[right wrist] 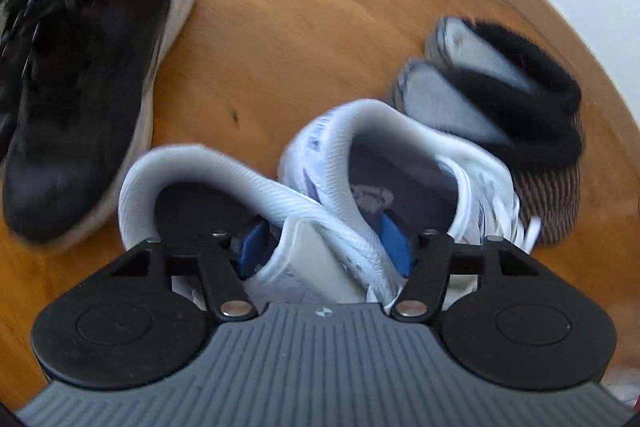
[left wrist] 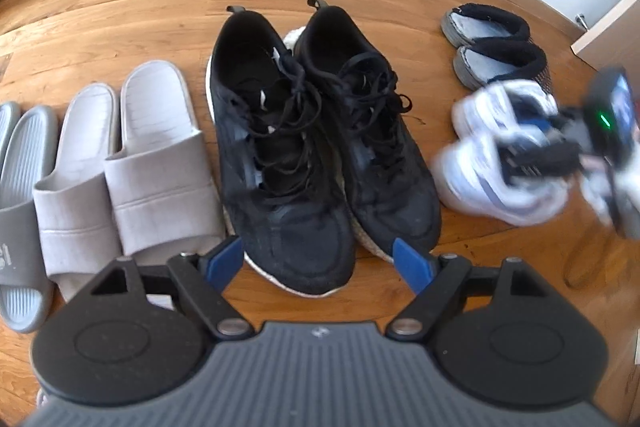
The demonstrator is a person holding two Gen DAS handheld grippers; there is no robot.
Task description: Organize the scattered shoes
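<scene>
1. While the white sneakers (right wrist: pixel 360 187) sit at lower centre of the right wrist view, the right gripper (right wrist: pixel 326 247) has one blue finger (right wrist: pixel 252 247) down in each shoe's opening and pinches the two inner collars together between them, so it reads as clamped on the pair.
2. My judgement: the step in hand is carrying or placing this pair into the row; whether the soles rest on the wooden floor (right wrist: pixel 280 7) I cannot tell.
3. Next, the pair wants setting down in the bare gap to the right of the black sneakers (left wrist: pixel 316 147), toes in line with them, then a release.
4. From the left wrist view, the white pair appears blurred at right of frame, just below the fuzzy black slippers (left wrist: pixel 496 43).
5. At bottom of that frame, the left gripper (left wrist: pixel 320 261) stands spread wide and empty, its tips either side of the black sneakers' toes.
6. Further left lie the beige slides (left wrist: pixel 128 167) and, at the frame edge, the grey slides (left wrist: pixel 20 207).
</scene>
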